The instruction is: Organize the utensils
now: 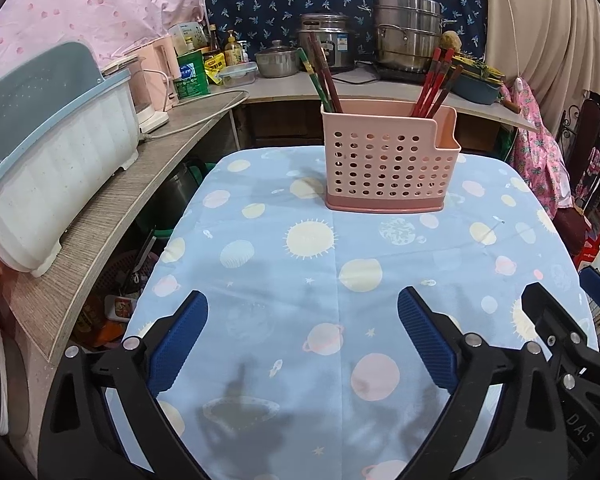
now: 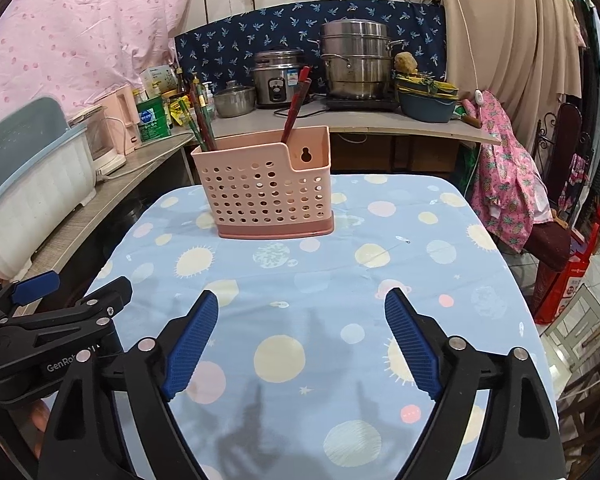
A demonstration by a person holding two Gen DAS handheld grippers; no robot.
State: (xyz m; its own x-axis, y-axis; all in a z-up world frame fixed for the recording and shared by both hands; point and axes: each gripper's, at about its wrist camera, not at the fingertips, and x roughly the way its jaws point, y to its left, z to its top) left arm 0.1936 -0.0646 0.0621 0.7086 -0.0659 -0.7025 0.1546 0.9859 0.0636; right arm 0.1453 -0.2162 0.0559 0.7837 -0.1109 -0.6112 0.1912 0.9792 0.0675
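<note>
While chopsticks stand in the caddy, both grippers hover spread wide, empty, above the table.

Left gripper: black plastic frame, ribbed blue pads, silver screws. Right gripper: same build, partial white "GenRo" lettering on the left unit's side.

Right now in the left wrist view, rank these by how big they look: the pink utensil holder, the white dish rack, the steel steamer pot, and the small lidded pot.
1. White dish rack, though it sits nearest the camera.
2. Pink utensil holder.
3. Steel steamer pot.
4. Small lidded pot.
</note>
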